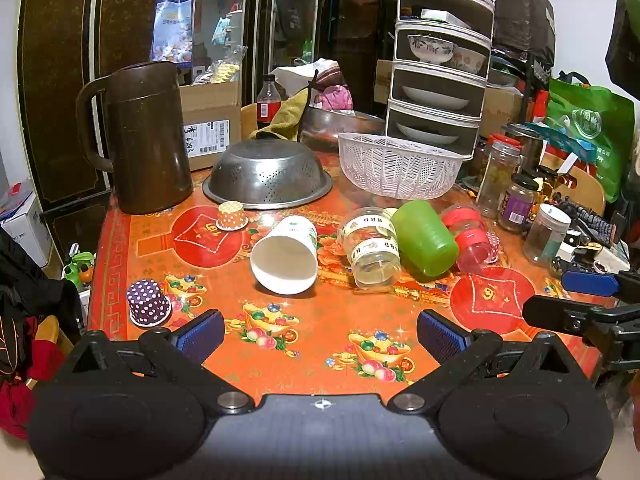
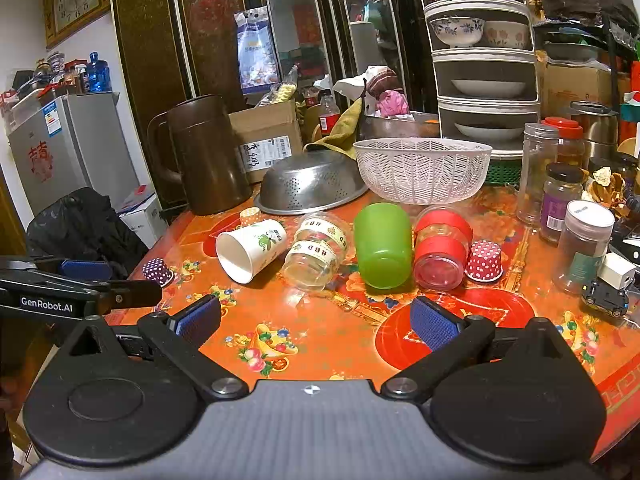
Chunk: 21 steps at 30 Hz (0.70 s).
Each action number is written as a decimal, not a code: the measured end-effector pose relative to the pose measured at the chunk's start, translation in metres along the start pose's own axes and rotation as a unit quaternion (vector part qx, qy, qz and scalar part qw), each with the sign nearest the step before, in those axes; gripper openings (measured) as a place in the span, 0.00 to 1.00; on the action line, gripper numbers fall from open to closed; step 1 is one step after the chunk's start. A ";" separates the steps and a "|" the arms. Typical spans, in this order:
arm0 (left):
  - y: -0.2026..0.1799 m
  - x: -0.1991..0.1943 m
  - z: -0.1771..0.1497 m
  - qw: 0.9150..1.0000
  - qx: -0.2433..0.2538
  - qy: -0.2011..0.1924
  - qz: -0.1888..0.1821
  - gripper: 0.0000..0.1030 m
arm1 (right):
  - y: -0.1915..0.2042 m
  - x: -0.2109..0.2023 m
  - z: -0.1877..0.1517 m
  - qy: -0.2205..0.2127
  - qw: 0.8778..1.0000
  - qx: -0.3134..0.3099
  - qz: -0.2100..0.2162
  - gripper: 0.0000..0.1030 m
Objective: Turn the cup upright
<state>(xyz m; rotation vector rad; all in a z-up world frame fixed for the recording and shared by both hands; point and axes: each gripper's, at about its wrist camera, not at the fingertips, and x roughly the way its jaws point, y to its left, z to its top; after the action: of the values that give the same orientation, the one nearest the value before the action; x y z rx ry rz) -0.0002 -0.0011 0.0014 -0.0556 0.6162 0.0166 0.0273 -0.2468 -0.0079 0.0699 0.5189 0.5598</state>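
Several cups lie on their sides in a row on the orange table. A white paper cup (image 1: 286, 254) (image 2: 250, 249) points its mouth toward me. Beside it lie a clear cup with "HBD" bands (image 1: 372, 250) (image 2: 316, 254), a green cup (image 1: 425, 238) (image 2: 383, 246) and a clear cup with red bands (image 1: 472, 238) (image 2: 440, 252). My left gripper (image 1: 320, 334) is open and empty, short of the white cup. My right gripper (image 2: 316, 320) is open and empty, short of the clear and green cups. Each gripper shows at the edge of the other's view.
Small upside-down paper cups stand around: purple dotted (image 1: 148, 304), orange dotted (image 1: 231, 216), red dotted (image 2: 485, 261). Behind are a brown pitcher (image 1: 148, 136), an upturned steel colander (image 1: 268, 174), a white basket (image 1: 398, 164), and jars (image 2: 584, 246) at right.
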 end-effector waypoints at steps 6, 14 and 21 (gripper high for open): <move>0.000 0.000 0.000 1.000 -0.001 -0.001 0.000 1.00 | 0.000 0.000 0.000 0.000 1.000 0.000 0.000 0.99; 0.001 0.002 -0.001 1.000 -0.001 0.000 -0.001 1.00 | 0.001 0.001 0.000 0.003 1.000 0.000 0.001 0.99; 0.002 0.003 -0.001 1.000 -0.002 0.001 -0.001 1.00 | 0.000 0.005 0.002 0.009 1.000 -0.002 0.002 0.99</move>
<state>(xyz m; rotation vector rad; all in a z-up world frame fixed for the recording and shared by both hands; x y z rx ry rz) 0.0014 0.0008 -0.0011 -0.0600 0.6186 0.0150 0.0319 -0.2441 -0.0086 0.0622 0.5346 0.5662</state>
